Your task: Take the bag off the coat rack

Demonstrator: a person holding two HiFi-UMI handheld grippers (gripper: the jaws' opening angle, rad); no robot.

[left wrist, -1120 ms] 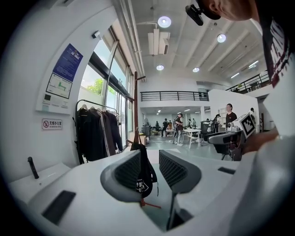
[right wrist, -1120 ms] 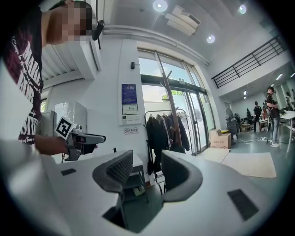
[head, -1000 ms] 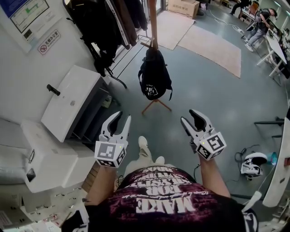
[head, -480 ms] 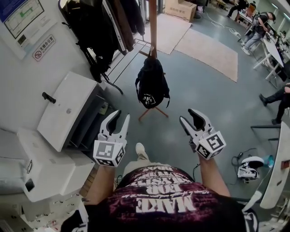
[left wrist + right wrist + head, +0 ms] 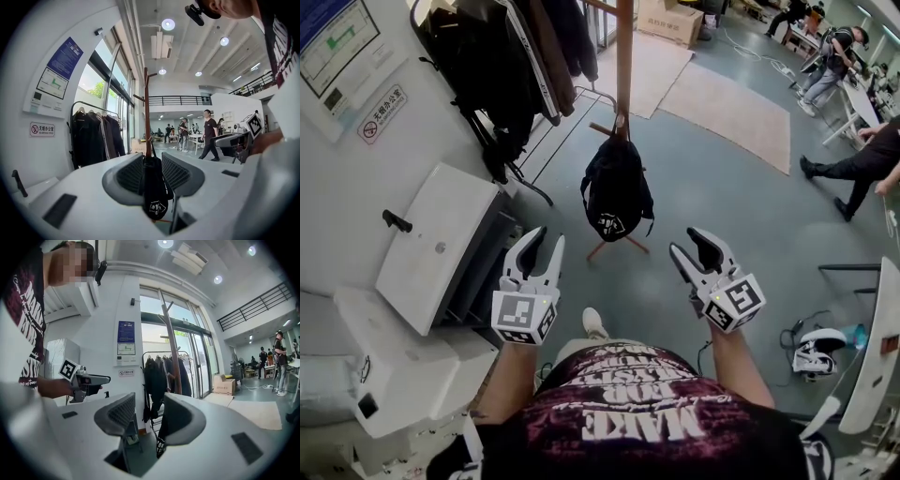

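A black bag (image 5: 617,192) with a white logo hangs by its strap from a low peg of the wooden coat rack (image 5: 623,56), just above the floor. My left gripper (image 5: 546,240) is open and empty, held short of the bag and to its left. My right gripper (image 5: 689,246) is also open and empty, short of the bag on its right. In the left gripper view the bag (image 5: 153,197) hangs in line with the gap between the jaws, far beyond them. In the right gripper view the bag (image 5: 160,444) is mostly hidden behind one jaw, beside the rack pole (image 5: 172,343).
A clothes rail of dark coats (image 5: 516,56) stands left of the rack. White machines (image 5: 431,244) line the wall at left. Rugs (image 5: 722,103) and a cardboard box (image 5: 675,14) lie beyond. People (image 5: 853,159) are at the right, and a headset (image 5: 814,349) lies on the floor.
The bag and rack sit slightly lower in the head view than before. A person has walked into view at the right. Both grippers hold the same open pose.
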